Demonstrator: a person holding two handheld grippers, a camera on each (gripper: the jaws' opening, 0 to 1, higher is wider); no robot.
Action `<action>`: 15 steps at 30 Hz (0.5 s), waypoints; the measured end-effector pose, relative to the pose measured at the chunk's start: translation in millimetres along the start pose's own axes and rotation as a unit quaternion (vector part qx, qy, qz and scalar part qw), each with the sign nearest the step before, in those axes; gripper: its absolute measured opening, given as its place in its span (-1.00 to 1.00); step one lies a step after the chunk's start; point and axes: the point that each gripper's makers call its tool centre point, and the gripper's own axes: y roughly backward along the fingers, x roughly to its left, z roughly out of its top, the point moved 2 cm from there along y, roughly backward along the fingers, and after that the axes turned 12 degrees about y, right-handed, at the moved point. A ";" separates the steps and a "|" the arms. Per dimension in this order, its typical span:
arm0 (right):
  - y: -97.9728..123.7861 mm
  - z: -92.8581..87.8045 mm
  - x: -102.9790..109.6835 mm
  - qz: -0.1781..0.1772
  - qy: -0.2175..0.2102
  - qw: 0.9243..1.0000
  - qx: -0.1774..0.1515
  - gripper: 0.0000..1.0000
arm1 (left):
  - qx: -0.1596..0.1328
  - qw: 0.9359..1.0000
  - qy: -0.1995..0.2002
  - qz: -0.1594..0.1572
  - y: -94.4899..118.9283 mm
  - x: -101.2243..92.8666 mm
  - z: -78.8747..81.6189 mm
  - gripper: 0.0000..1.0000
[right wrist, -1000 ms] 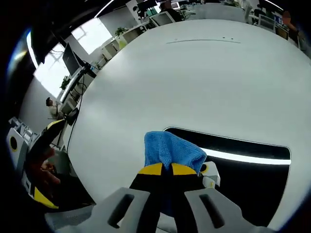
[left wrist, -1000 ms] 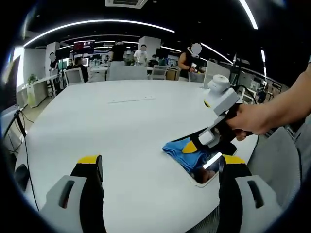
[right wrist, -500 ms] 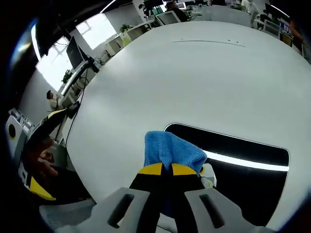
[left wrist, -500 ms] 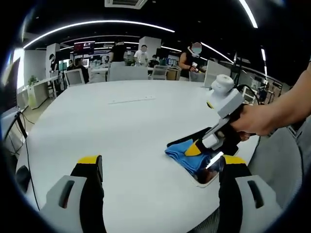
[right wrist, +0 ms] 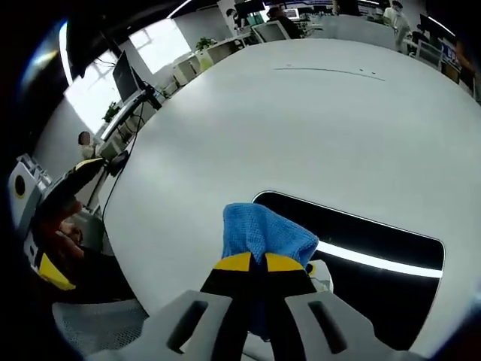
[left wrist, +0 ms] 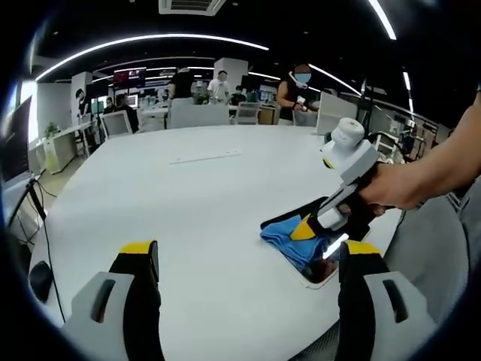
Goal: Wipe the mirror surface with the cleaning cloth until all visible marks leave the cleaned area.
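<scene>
The right tongs [right wrist: 251, 262] are clamped tight on a blue cloth [right wrist: 264, 235], pressing it onto the near-left end of the dark mirror [right wrist: 376, 235], which lies flat near the edge of the white table [right wrist: 301, 128]. The left tongs [left wrist: 244, 259] hover wide apart and empty above the table, the mirror [left wrist: 319, 269] just beside their right jaw.

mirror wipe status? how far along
Done: right gripper is shut on the blue cloth, pressed at one end of the mirror on the white table. In hand: wiping that end. Left: the rest; marks can't be judged under the reflections. Left gripper hangs open, idle.
</scene>
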 end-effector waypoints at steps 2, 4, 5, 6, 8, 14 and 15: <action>1.4 -1.8 -2.3 0.001 -0.002 1.000 0.000 -1.00 | -0.001 1.000 0.000 0.001 1.2 0.6 -0.9 0.98; 3.1 -3.3 -4.9 0.000 -0.006 1.000 0.000 -1.00 | 0.001 1.000 0.000 0.000 1.8 0.2 -2.3 0.98; 4.6 -4.5 -7.1 0.000 -0.012 1.000 0.001 -1.00 | 0.001 1.000 -0.001 0.000 2.0 -0.1 -2.8 0.98; 6.1 -6.0 -9.8 0.000 -0.015 1.000 0.002 -1.00 | 0.003 1.000 -0.002 0.000 2.0 -0.3 -3.7 0.98; 7.9 -7.7 -13.6 -0.001 -0.016 1.000 0.001 -1.00 | 0.009 1.000 -0.003 0.001 1.0 -1.1 -5.6 0.98; 12.5 -11.9 -20.6 -0.004 -0.017 1.000 0.000 -1.00 | 0.015 1.000 -0.015 -0.007 -1.0 -6.6 -6.5 0.98; 13.5 -13.1 -21.9 -0.005 -0.016 1.000 0.001 -1.00 | 0.015 1.000 -0.015 -0.007 -1.3 -6.6 -6.5 0.98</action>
